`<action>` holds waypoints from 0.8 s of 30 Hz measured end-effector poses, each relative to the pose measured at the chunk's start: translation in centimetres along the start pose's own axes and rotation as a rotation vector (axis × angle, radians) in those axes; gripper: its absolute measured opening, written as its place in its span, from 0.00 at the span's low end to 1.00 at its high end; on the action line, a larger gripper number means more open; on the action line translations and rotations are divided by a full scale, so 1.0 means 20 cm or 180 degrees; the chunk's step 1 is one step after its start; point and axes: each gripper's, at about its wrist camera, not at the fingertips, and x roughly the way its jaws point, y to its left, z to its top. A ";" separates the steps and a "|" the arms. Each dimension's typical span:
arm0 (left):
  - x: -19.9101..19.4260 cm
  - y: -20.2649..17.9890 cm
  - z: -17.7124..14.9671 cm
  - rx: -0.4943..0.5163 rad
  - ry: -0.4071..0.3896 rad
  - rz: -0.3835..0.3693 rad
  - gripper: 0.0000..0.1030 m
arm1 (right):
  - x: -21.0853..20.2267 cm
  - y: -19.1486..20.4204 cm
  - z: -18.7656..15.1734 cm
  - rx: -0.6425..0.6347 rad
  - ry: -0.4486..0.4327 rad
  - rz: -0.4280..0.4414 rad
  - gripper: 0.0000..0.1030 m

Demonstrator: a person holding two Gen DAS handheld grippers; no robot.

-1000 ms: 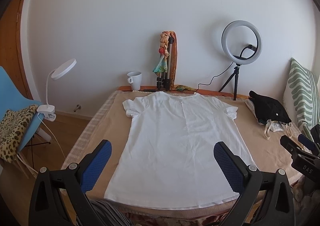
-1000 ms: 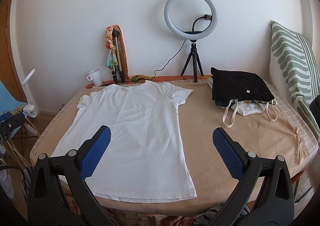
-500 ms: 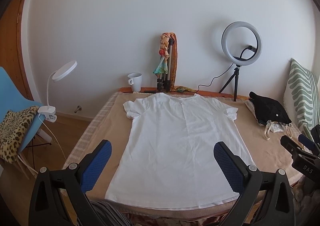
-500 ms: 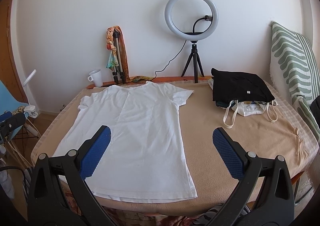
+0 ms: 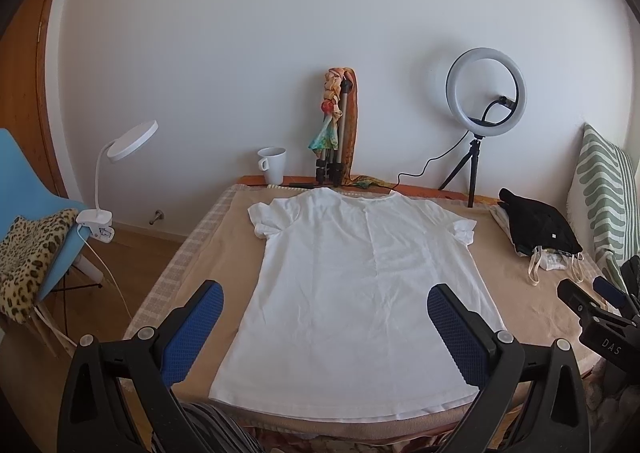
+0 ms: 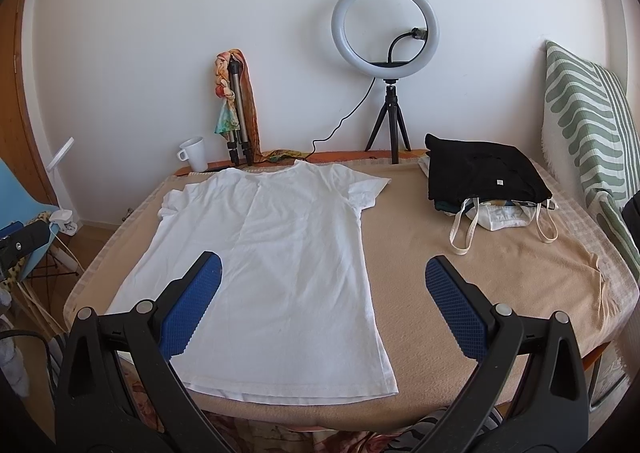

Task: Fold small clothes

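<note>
A white T-shirt [image 5: 360, 285] lies flat on the beige-covered table [image 5: 532, 305], collar at the far end and hem at the near edge. It also shows in the right wrist view [image 6: 272, 253]. My left gripper [image 5: 325, 309] is open and empty, held above the near hem. My right gripper [image 6: 322, 285] is open and empty, above the shirt's lower right side. The right gripper's body also shows at the right edge of the left wrist view [image 5: 596, 325].
A stack of folded dark clothes with a white tote bag [image 6: 484, 181] sits at the far right of the table. A ring light on a tripod [image 6: 386, 33], a mug [image 6: 194, 153] and a folded tripod with a scarf [image 6: 236, 109] stand along the back. A blue chair [image 5: 36, 213] and a clamp lamp [image 5: 120, 157] are left; a striped cushion [image 6: 588, 125] is right.
Both views have shifted slightly; the scene sits a little lower in frame. The shirt lies unmoved and both grippers stay open.
</note>
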 end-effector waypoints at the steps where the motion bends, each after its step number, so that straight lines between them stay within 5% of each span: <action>1: 0.00 0.00 0.00 -0.0007 0.0003 0.0002 1.00 | 0.00 0.00 0.00 -0.0001 0.0001 0.0000 1.00; 24: 0.00 0.02 -0.02 -0.0018 0.0003 0.0016 1.00 | 0.01 0.02 -0.03 0.0010 0.0004 0.0034 1.00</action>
